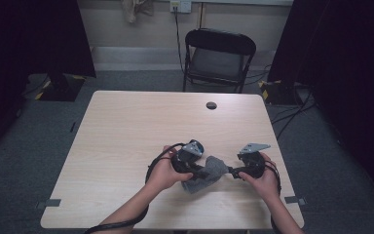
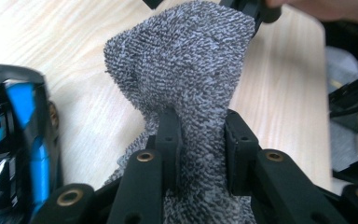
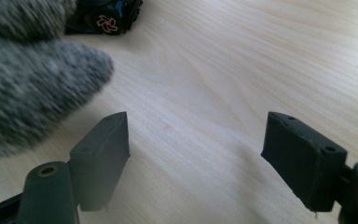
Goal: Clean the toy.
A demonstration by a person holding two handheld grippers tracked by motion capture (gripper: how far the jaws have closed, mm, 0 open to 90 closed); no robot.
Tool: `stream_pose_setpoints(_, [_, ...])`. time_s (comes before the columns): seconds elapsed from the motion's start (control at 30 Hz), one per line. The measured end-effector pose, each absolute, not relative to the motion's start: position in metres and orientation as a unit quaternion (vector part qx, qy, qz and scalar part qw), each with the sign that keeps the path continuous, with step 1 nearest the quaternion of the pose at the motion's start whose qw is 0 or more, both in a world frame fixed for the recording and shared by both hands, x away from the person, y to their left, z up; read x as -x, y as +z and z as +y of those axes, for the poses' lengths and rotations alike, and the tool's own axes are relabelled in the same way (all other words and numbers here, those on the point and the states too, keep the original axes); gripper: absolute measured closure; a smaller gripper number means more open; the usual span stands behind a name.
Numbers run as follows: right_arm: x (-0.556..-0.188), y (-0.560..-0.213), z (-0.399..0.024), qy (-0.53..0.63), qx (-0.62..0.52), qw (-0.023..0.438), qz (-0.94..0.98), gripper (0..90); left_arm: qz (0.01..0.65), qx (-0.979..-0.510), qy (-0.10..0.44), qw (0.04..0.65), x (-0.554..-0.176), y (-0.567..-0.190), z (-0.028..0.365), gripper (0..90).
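The left gripper's fingers (image 2: 169,140) are pinching the grey sock (image 2: 186,79), while the right gripper (image 3: 205,149) is gaping empty just right of it above the counter (image 3: 242,60).

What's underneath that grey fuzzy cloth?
Under the cloth lies the pale wooden table, bare around it. The left tongs pinch its lower part. Whatever sits beneath the bunched middle is covered, so I cannot tell.

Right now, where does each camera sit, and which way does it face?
High view: above the person's side, looking forward and down on the table; forearms, both hands show.
Left gripper view: on the left tongs, looking along jaws shut on the grey cloth.
Right gripper view: on the right tongs, jaws open over bare tabletop.
All share the cloth.
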State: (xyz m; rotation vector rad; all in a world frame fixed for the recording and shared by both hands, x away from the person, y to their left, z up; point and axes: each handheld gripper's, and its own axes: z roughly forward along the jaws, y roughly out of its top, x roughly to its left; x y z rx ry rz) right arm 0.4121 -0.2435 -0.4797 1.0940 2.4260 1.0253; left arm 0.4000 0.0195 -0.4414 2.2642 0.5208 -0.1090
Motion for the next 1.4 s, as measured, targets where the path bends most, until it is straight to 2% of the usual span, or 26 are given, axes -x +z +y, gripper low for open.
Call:
stream_pose_setpoints(0.47, [-0.412,-0.482,-0.259,0.349,-0.393,0.147,0.838,22.5,0.209,-0.897,-0.044,0.387,-0.403,-0.458,-0.009,69.4])
stream_pose_setpoints(0.53, [-0.412,-0.481,-0.261,0.350,-0.394,0.149,0.837,22.5,0.206,-0.898,-0.037,0.388,-0.404,-0.458,-0.009,65.0])
stream_pose_setpoints(0.73, [-0.411,-0.474,-0.266,0.349,-0.393,0.153,0.837,22.4,0.199,-0.895,-0.013,0.400,-0.401,-0.453,-0.006,40.2])
stream_pose_setpoints(0.8, [-0.411,-0.471,-0.269,0.354,-0.394,0.155,0.834,22.2,0.202,-0.889,-0.005,0.411,-0.401,-0.448,-0.001,34.8])
stream_pose_setpoints(0.9, [-0.410,-0.463,-0.272,0.365,-0.396,0.158,0.828,22.1,0.210,-0.884,0.012,0.418,-0.405,-0.440,0.009,31.1])
stream_pose_setpoints(1.13, [-0.405,-0.441,-0.258,0.380,-0.370,0.163,0.832,22.1,0.255,-0.869,0.048,0.422,-0.417,-0.431,0.053,29.6])
stream_pose_setpoints(1.4, [-0.398,-0.430,-0.223,0.396,-0.327,0.140,0.846,22.8,0.311,-0.856,0.074,0.407,-0.433,-0.447,0.089,28.7])
